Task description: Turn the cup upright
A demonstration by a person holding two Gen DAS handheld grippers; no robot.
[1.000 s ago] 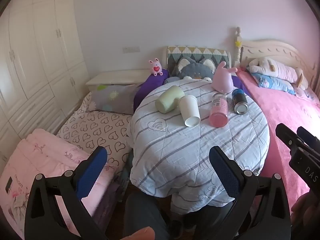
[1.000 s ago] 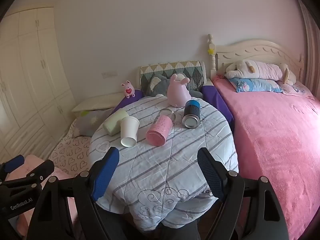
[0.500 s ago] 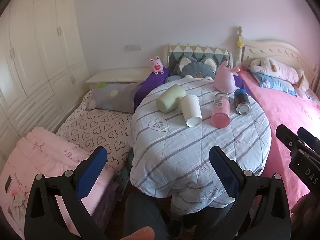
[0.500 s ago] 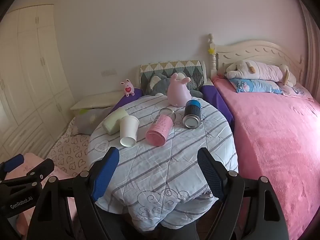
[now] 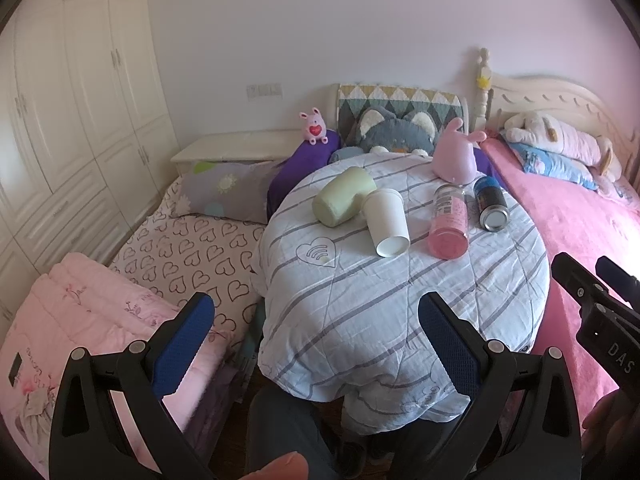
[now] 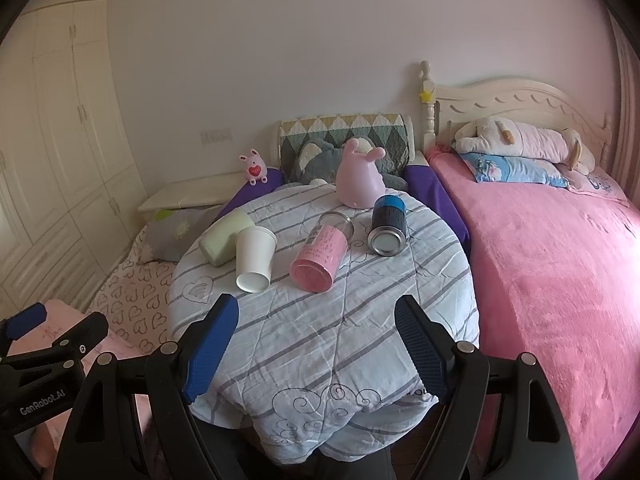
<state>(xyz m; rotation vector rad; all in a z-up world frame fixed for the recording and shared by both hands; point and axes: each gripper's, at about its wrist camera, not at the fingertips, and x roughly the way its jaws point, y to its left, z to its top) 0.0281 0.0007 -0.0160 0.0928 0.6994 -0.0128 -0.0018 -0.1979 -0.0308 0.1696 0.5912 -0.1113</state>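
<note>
Lying on its side on the round table (image 6: 280, 352): white paper cup (image 6: 254, 258), base toward the near edge, mouth touching the green cup (image 6: 224, 236) behind it. To the right of the white cup, a pink jar (image 6: 320, 254), then a blue can (image 6: 387, 224), both also toppled. Left gripper (image 5: 316, 344) and right gripper (image 6: 316, 344) both spread wide, holding nothing, short of the table's near edge. Best to reach with one, pinch lightly across the thin wall to avoid crushing, lift clear of the green cup, then rotate the mouth upward.
</note>
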